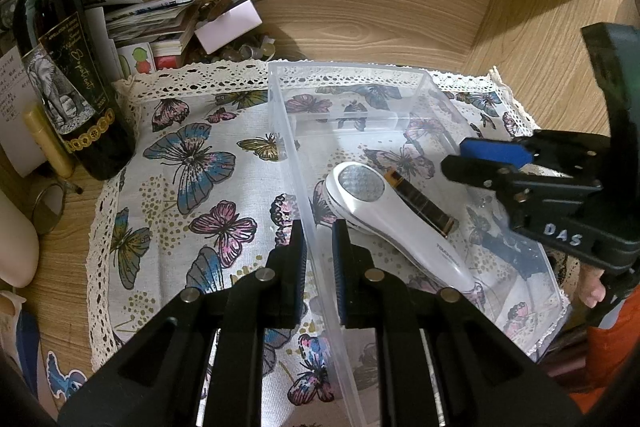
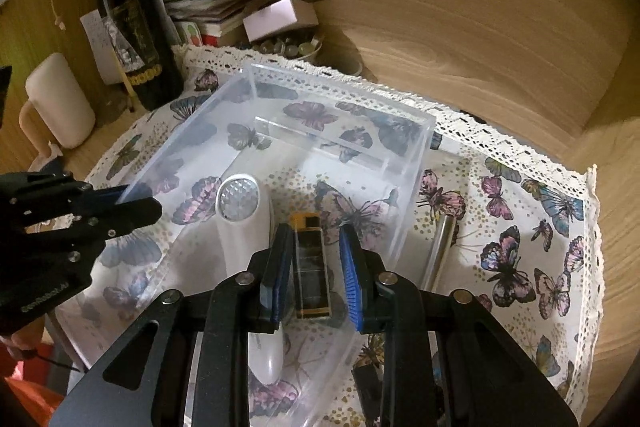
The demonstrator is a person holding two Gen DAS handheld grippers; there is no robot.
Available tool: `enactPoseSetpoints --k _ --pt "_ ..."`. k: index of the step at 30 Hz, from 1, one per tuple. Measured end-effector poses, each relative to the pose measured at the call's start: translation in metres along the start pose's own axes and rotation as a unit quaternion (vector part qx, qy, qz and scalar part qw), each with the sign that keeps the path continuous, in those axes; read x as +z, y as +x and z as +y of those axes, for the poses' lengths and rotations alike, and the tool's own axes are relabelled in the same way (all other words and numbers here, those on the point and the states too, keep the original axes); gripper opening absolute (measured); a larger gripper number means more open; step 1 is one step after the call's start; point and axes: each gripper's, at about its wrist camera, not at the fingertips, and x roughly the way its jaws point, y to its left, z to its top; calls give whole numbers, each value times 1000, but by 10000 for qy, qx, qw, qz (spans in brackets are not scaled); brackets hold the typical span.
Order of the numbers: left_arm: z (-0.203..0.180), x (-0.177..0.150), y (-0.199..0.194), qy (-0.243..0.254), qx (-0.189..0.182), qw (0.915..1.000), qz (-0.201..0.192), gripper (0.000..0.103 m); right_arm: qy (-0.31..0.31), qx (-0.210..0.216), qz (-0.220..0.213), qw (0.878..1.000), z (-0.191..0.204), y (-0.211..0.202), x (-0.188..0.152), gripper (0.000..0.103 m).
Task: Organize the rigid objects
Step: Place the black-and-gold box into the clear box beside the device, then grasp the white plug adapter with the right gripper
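Observation:
A clear plastic box [image 1: 287, 131] [image 2: 344, 90] stands on a butterfly-print cloth [image 1: 192, 187]. Inside it lie a white handheld device [image 1: 394, 215] [image 2: 256, 239] with a round silver face and a dark bar with gold ends [image 1: 424, 203] [image 2: 312, 267] beside it. My left gripper [image 1: 319, 251] [image 2: 136, 202] is shut on the box's left wall, one finger on each side. My right gripper [image 2: 316, 233] [image 1: 456, 155] reaches down into the box. The dark bar lies between its jaws, and a gap shows at the right pad [image 2: 350, 267].
A dark wine bottle [image 1: 72, 87] [image 2: 132, 27], a heap of papers and cards [image 1: 160, 15] and a cream mug [image 2: 60, 103] crowd the back left. A metal rod [image 2: 440, 251] lies on the cloth right of the box. A wooden wall rises behind.

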Motion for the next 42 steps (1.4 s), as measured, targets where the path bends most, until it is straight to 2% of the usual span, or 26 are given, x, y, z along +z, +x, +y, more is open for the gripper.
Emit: enactPoseSetpoints --k 7,9,14,18,25,34,40,41,42 --pt "0 0 0 2 -1 10000 -1 12 213 -156 -369 9990 -13 -28 -2 33" --pt "0 0 0 3 3 10000 -2 12 299 -240 -493 9980 -18 -38 -4 38" --pt "-1 0 0 5 6 10000 -3 12 550 -630 -763 9936 -36 -63 -14 49" --pt "-1 0 0 11 12 10000 -6 12 823 -917 -799 9892 -54 -77 -27 55" --pt "-1 0 0 14 9 10000 -7 12 1296 -1202 -516 9829 -77 -76 -63 57" --pt "-3 1 1 16 10 10000 -7 12 2001 -1137 -18 9732 -97 -54 -118 57" --pt "-3 1 1 12 11 10000 -15 12 2141 -1109 137 9704 -99 -42 -137 57" --pt "-3 1 1 15 12 10000 -13 12 2137 -1102 165 9705 -99 -40 -138 57" --pt "-3 1 1 15 11 10000 -12 12 2130 -1091 176 9708 -99 -38 -138 50"
